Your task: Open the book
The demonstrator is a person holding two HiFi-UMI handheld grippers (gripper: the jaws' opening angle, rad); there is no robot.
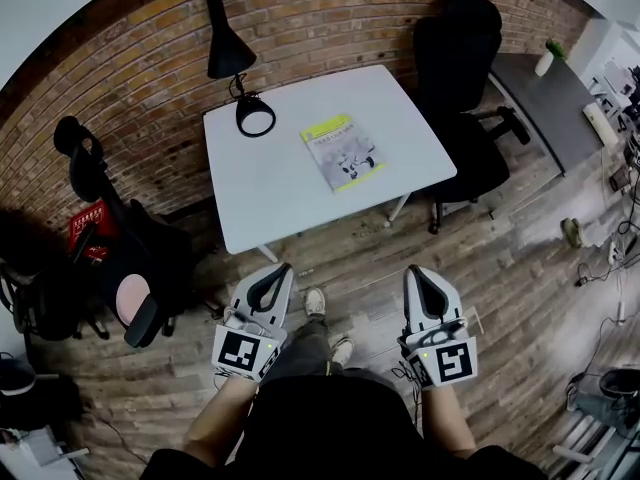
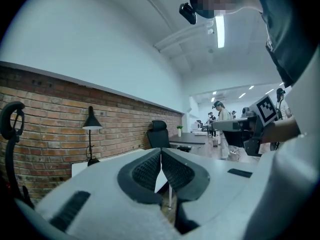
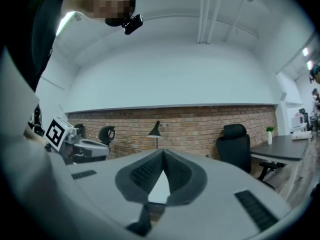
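Observation:
A closed book (image 1: 340, 152) with a yellow-green and white cover lies flat on the white table (image 1: 270, 188), towards its right half. My left gripper (image 1: 278, 272) and right gripper (image 1: 418, 272) are held level over the wooden floor, short of the table's near edge and apart from the book. In the left gripper view the left gripper (image 2: 161, 151) has its jaws meeting at the tips with nothing between them. The right gripper (image 3: 163, 152) looks the same, shut and empty. The book does not show in either gripper view.
A black desk lamp (image 1: 232, 58) stands at the table's far left corner by the brick wall. A black office chair (image 1: 460, 78) is at the table's right and another chair (image 1: 130, 268) stands at the left. A grey desk (image 1: 545, 98) is further right.

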